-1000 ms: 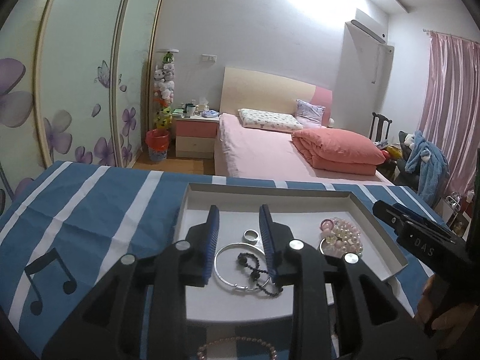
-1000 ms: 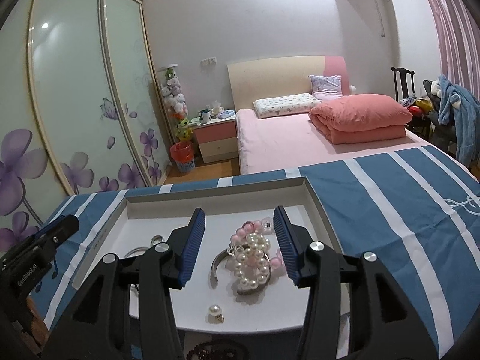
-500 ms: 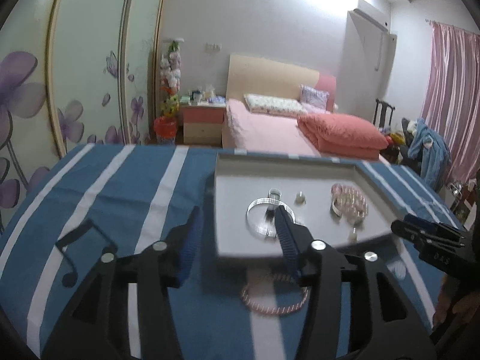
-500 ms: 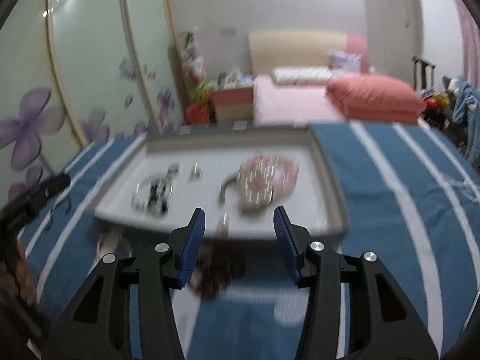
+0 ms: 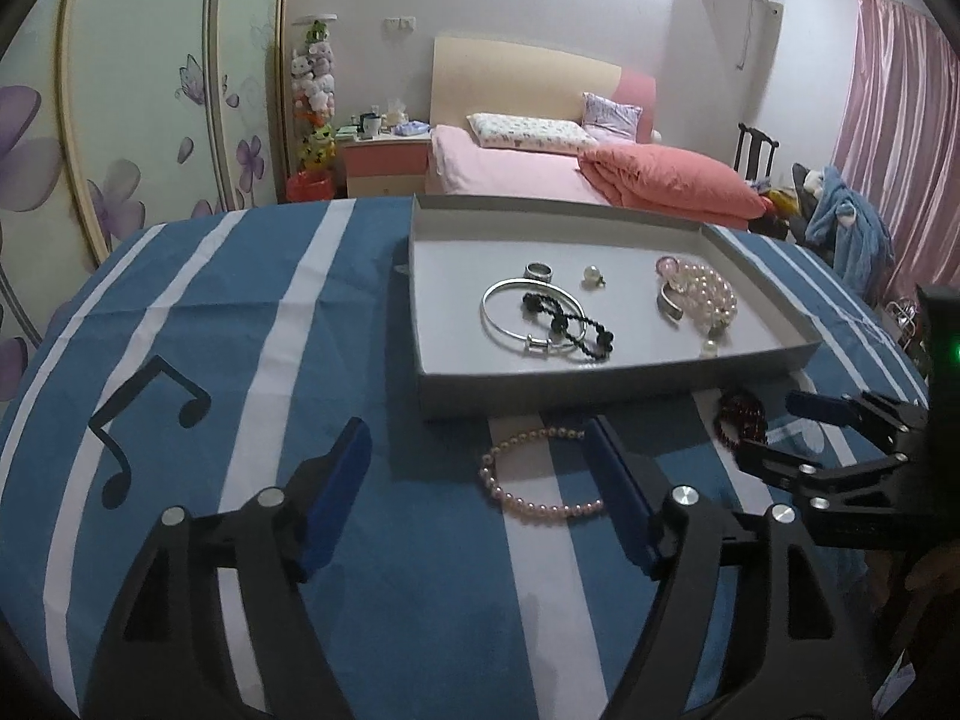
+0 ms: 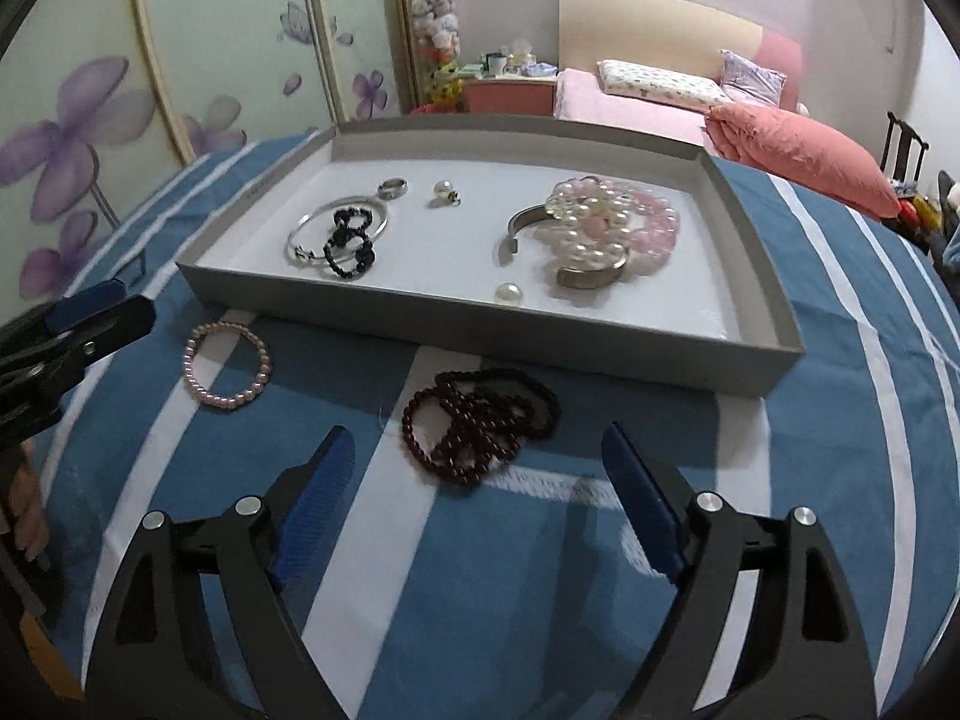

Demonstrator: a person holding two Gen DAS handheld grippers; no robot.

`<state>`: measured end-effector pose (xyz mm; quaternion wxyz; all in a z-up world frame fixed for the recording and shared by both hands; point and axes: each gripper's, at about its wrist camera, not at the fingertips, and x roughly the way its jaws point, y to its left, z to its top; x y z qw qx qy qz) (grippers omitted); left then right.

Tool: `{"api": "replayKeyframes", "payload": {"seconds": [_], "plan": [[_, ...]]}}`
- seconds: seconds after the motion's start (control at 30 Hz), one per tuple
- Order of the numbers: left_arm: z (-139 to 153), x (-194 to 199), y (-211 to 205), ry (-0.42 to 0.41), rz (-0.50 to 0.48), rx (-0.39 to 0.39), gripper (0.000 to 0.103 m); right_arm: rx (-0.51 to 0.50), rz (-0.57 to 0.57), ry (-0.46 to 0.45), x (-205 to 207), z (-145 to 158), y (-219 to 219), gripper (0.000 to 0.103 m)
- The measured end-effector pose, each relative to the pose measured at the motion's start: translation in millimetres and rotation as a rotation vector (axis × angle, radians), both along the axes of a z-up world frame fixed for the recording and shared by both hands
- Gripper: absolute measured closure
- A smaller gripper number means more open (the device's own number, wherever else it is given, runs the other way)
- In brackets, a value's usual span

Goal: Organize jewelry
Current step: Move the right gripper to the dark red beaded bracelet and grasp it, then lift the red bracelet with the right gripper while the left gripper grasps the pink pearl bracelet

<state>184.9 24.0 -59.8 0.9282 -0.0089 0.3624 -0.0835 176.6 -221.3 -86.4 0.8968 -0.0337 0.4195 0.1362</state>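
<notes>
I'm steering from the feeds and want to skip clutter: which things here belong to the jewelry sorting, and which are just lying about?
Belongs to the job:
- grey tray
- pink pearl bracelet on the cloth
- dark red bead strand on the cloth
- silver bangle, black bead bracelet, ring, pearl pile, in the tray

Just lying about:
- bed
- nightstand
- pink curtain

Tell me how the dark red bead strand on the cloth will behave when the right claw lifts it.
The dark red bead strand lies in loose overlapping loops, so it will probably sag and dangle. Round glossy beads may slip between the fingers. Pinching one loop will likely drag the rest across the blue striped cloth.
</notes>
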Motion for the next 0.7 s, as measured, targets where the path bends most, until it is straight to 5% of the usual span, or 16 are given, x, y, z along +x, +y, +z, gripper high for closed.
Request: {"api": "replayKeyframes", "payload": {"seconds": [0.13, 0.23, 0.3, 0.33, 0.53, 0.7], "plan": [[-4, 0, -3, 0.018, -0.008, 0.011, 0.03, -0.039, -0.004, 0.018, 8, -6, 8, 0.022], [-7, 1, -6, 0.033, -0.016, 0.02, 0.03, -0.034, 0.001, -0.001, 7, -3, 8, 0.051], [-9, 3, -10, 0.046, -0.021, 0.03, 0.03, -0.019, 0.01, -0.005, 6, -2, 7, 0.084], [-11, 3, -12, 0.052, -0.023, 0.037, 0.03, -0.022, 0.007, -0.008, 5, -1, 6, 0.089], [-17, 7, -15, 0.086, -0.017, 0.066, 0.03, -0.002, -0.051, -0.003, -4, 0, -13, 0.093], [-23, 17, -19, 0.123, -0.013, 0.086, 0.054, 0.015, -0.099, 0.003, -6, -1, -29, 0.093]]}}
